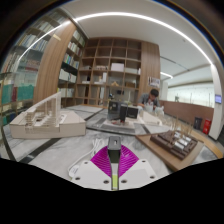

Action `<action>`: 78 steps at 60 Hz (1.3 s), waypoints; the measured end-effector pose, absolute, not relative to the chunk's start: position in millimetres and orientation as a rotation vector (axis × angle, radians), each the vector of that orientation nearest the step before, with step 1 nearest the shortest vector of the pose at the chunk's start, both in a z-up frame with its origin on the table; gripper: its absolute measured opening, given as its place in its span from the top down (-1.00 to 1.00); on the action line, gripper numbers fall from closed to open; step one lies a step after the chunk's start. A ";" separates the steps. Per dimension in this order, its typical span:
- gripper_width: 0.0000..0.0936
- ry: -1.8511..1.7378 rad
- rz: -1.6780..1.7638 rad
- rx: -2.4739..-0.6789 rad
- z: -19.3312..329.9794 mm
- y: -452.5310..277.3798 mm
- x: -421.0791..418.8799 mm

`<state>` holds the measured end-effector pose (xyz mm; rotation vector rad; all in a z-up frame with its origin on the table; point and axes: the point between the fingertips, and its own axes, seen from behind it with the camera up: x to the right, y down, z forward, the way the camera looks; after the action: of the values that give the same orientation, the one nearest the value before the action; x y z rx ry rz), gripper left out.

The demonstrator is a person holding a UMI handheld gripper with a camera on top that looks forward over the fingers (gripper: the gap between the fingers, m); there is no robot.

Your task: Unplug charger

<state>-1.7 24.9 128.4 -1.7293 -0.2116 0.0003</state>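
My gripper (114, 150) is held up and looks out across a room. Its magenta pads (101, 159) stand close together, and a small grey block, which looks like the charger (114, 144), is pinched between the fingertips. A thin yellow-green strip runs down the narrow gap behind it. I see no socket, cable or power strip.
A white table (60, 152) lies just beyond the fingers. White architectural models (45, 120) stand on the left and a wooden model (182, 143) on the right. Tall wooden bookshelves (110, 65) fill the back wall. A person (152, 98) sits far back on the right.
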 end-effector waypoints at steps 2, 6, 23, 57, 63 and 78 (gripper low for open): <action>0.88 -0.233 0.009 -1.708 149.3 27.9 -1.6; 0.88 -0.192 0.079 -1.711 179.0 23.1 -1.2; 0.88 -0.104 -0.008 -1.966 93.1 3.5 98.3; -0.12 -0.051 0.031 -2.184 0.1 -8.1 123.6; -0.65 -0.041 0.076 -2.190 4.0 -14.4 119.1; -0.76 -0.087 0.089 -2.134 56.8 -69.7 110.9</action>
<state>110.9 -69.7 56.8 -2.1338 -0.0873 0.0890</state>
